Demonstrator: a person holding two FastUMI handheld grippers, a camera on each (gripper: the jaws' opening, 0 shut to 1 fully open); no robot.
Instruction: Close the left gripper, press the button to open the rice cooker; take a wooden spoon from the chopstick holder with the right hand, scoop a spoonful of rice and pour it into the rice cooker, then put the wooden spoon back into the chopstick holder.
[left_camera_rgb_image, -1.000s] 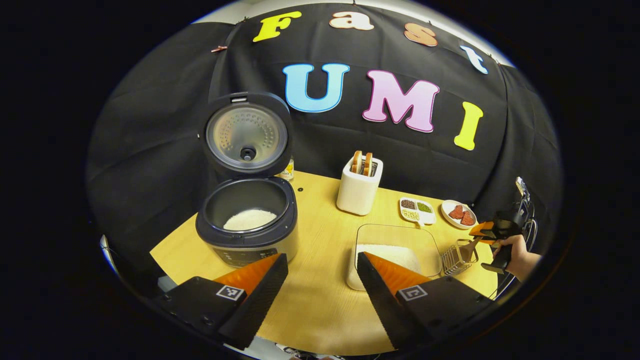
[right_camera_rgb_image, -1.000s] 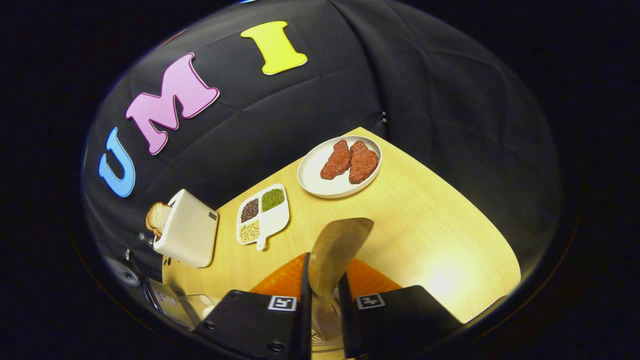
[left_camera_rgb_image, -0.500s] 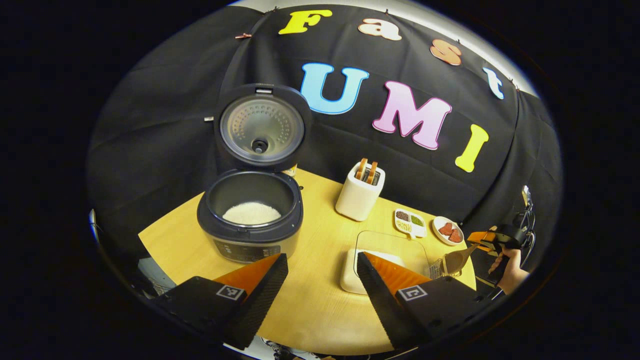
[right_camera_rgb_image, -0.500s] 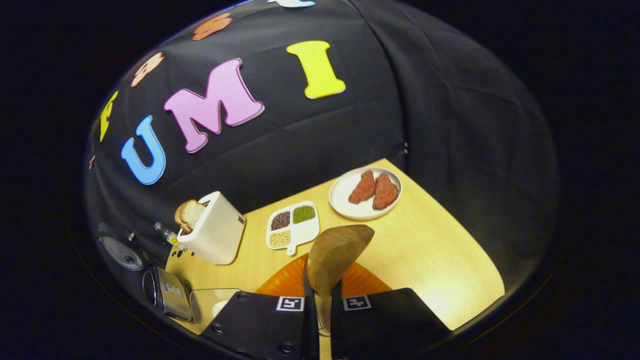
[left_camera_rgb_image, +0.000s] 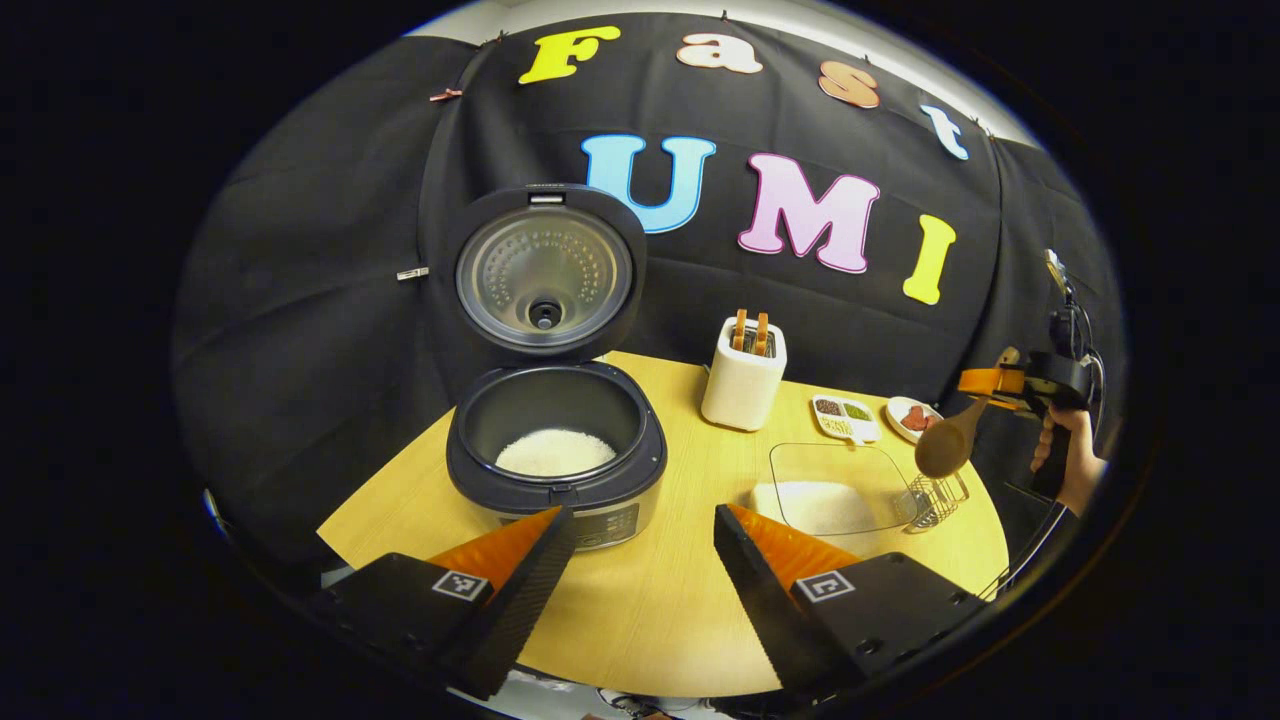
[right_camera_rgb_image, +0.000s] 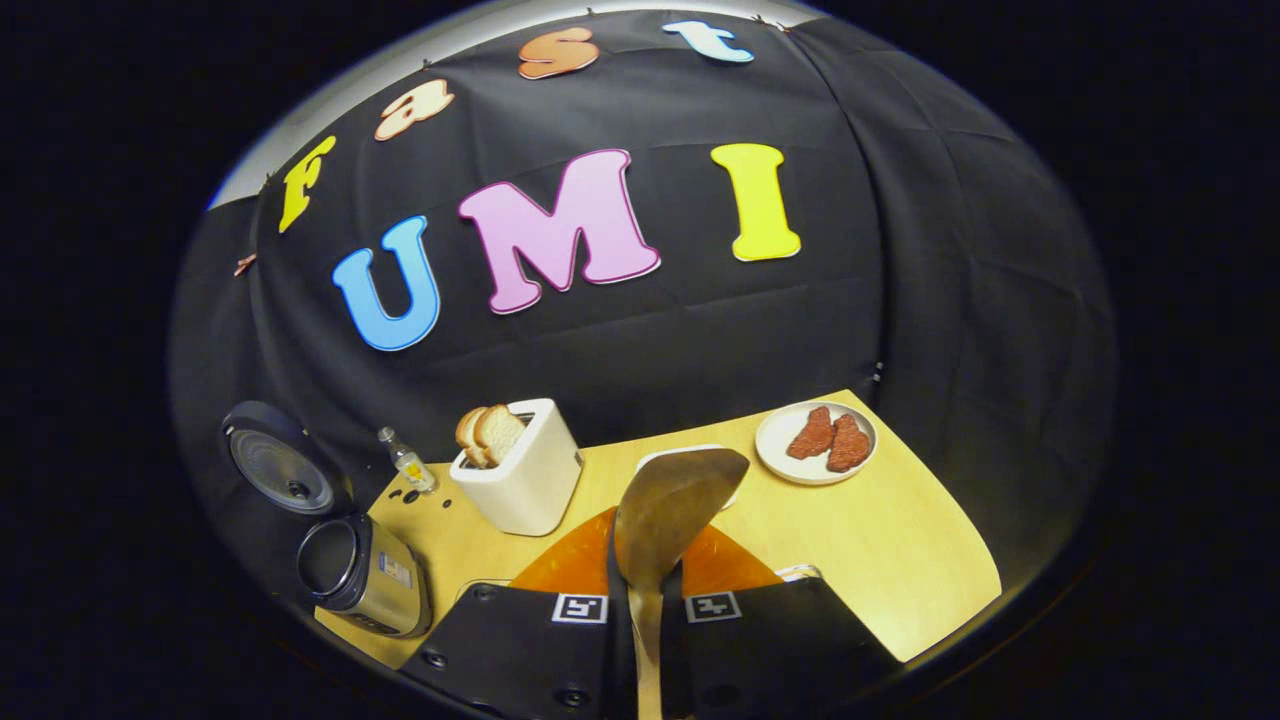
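Now our right tongs (right_camera_rgb_image: 645, 600) clench the wooden spoon (right_camera_rgb_image: 665, 515) above the chopstick holder (left_camera_rgb_image: 940, 497), left tongs (left_camera_rgb_image: 640, 570) released before the open rice cooker (left_camera_rgb_image: 556, 455) on the bench (left_camera_rgb_image: 660, 610).

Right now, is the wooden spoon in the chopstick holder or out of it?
Out. The right gripper holds the wooden spoon in the air above the wire chopstick holder, its bowl clear of the rim.

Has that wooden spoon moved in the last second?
Yes. The wooden spoon has risen clear of the chopstick holder, held by the right tool.
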